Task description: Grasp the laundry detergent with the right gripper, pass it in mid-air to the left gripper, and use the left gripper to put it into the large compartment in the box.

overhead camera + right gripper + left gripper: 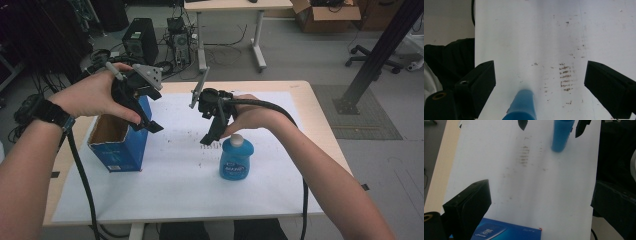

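The blue bottle (236,159) stands upright, white cap up, just right of centre in the high view, nearest the frame's bottom edge. The right gripper (212,134) hangs directly above it — jaws spread wide, empty, pointing down along the bottle's long axis — so it looks the nearer tool for a grasp. The label's white writing is too blurred to read. Farther up and left, the left gripper (150,126), also apart and empty, hovers over the open blue box (120,142); its print is illegible too.
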The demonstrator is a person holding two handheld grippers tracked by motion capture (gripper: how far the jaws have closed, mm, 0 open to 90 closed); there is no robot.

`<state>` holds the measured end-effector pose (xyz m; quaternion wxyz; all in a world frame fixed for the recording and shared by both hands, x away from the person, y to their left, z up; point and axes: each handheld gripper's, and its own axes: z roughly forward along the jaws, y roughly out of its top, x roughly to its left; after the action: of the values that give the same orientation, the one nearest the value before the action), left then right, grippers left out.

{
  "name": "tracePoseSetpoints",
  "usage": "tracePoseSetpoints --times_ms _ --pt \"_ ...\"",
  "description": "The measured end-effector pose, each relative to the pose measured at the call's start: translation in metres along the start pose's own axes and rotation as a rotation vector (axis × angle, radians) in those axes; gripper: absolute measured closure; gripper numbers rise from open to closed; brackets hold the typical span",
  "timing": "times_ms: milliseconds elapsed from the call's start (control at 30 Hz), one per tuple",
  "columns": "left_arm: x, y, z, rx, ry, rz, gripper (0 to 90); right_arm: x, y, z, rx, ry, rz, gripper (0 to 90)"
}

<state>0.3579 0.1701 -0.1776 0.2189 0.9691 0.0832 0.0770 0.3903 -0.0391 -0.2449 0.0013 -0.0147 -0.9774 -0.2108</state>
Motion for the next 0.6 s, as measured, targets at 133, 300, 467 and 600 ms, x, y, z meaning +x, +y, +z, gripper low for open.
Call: tracePoseSetpoints --times_ms 133,300,467,600 --pt "0.0 0.001 -0.001 -0.002 -0.001 -0.004 3.2 0.0 -0.001 -0.001 -0.002 -0.001 0.004 8.9" --pt "0.0 0.0 -0.003 0.003 -0.003 -0.01 3.2 -0.002 -0.002 -0.004 -0.024 0.01 0.002 8.7" --pt "0.0 0.0 -0.002 0.015 0.0 -0.016 3.2 -0.002 -0.002 -0.006 -0.028 0.009 0.0 8.6" --pt "0.0 0.001 -0.002 0.009 -0.001 -0.017 3.2 -0.002 -0.006 -0.015 -0.06 -0.001 0.003 8.2"
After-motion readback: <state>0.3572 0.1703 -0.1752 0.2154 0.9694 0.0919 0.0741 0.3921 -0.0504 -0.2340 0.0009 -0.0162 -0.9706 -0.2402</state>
